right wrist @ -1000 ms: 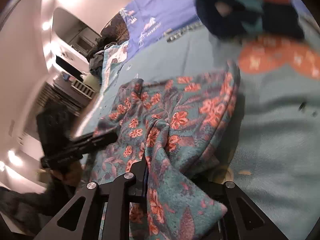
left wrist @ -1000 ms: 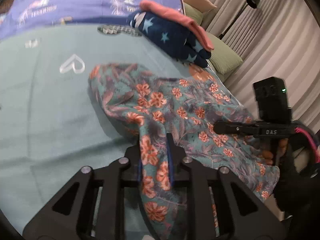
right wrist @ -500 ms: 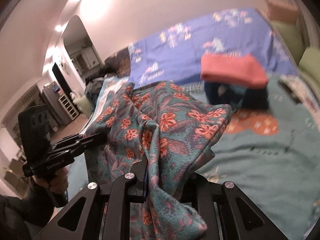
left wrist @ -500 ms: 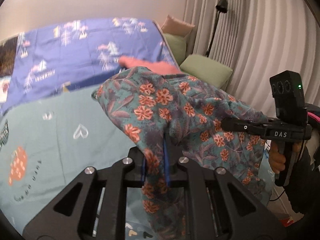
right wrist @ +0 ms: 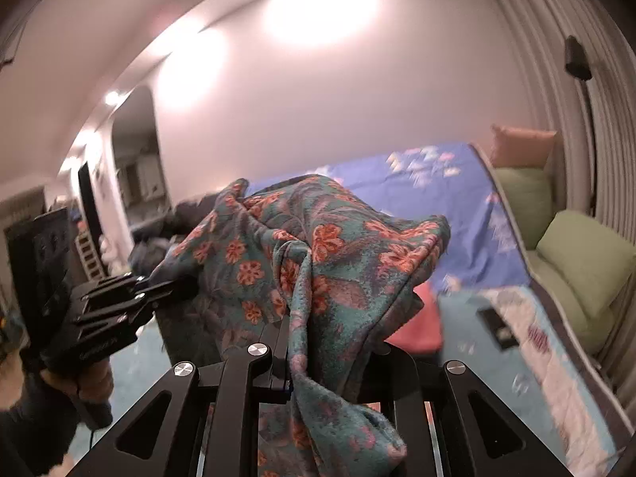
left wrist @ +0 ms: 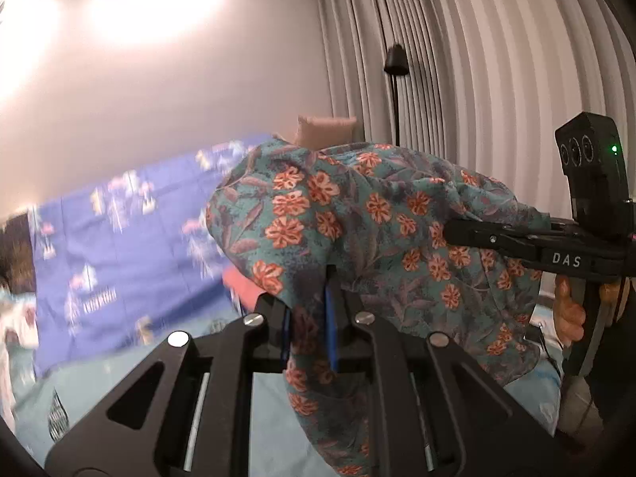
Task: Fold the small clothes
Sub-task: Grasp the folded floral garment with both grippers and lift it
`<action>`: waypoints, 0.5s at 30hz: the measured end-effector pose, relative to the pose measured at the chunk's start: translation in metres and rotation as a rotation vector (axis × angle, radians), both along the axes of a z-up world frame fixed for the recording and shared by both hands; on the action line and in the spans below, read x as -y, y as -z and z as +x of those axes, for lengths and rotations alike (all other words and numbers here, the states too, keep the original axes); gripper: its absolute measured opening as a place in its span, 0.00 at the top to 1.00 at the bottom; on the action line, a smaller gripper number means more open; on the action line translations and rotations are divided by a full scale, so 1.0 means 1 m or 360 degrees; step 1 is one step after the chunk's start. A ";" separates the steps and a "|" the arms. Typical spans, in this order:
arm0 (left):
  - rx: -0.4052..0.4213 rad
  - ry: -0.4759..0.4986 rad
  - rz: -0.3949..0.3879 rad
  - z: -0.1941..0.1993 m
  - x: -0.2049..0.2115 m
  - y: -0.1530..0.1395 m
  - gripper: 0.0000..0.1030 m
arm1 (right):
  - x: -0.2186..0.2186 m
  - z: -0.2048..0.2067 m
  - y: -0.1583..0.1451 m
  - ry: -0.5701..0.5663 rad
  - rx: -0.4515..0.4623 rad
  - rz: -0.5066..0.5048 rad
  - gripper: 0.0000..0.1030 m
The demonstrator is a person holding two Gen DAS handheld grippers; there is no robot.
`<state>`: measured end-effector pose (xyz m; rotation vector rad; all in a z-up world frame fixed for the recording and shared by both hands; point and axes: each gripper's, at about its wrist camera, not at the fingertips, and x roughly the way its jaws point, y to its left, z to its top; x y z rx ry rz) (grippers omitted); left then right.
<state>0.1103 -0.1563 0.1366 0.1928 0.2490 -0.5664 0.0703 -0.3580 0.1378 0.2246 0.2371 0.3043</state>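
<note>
A teal garment with orange flowers (left wrist: pixel 357 214) hangs in the air, stretched between both grippers. My left gripper (left wrist: pixel 309 318) is shut on one bunched edge, and the cloth drapes down over its fingers. Across from it, my right gripper (left wrist: pixel 451 234) bites the other edge, with a person's hand (left wrist: pixel 568 314) on its handle. In the right wrist view the garment (right wrist: pixel 318 246) is pinched in my right gripper (right wrist: pixel 292 342), and a twisted fold falls over the jaws. The left gripper (right wrist: pixel 175 284) holds the far side at the left.
Below lies a bed with a teal sheet (left wrist: pixel 119 377) and a blue patterned quilt (left wrist: pixel 119 238). A coral folded cloth (right wrist: pixel 421 322) sits behind the garment. Green cushions (right wrist: pixel 584 254), a floor lamp (left wrist: pixel 395 59) and curtains (left wrist: pixel 497 59) line the right side.
Both grippers have risen with the garment, lifting it off the bed. The views have tilted up from the sheet to the wall and curtains.
</note>
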 end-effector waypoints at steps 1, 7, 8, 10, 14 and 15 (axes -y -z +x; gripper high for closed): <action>0.0036 -0.0002 0.0000 0.006 0.005 -0.011 0.85 | 0.006 0.008 -0.009 0.0014 0.0016 0.0020 0.83; 0.0141 -0.0072 0.0018 0.057 0.034 -0.050 0.85 | 0.035 0.075 -0.040 0.0054 -0.0016 0.0122 0.83; 0.0133 -0.0084 0.0024 0.068 0.038 -0.051 0.85 | 0.039 0.088 -0.041 0.0061 -0.0029 0.0126 0.83; 0.0097 -0.0106 0.0036 0.096 0.045 -0.049 0.85 | 0.046 0.118 -0.038 0.0090 -0.0060 0.0126 0.83; 0.0016 -0.0154 0.0058 0.155 0.056 -0.025 0.84 | 0.051 0.177 -0.022 0.0121 -0.0136 0.0078 0.83; -0.0005 -0.0162 0.0069 0.169 0.058 -0.016 0.84 | 0.052 0.190 -0.017 0.0126 -0.0160 0.0071 0.83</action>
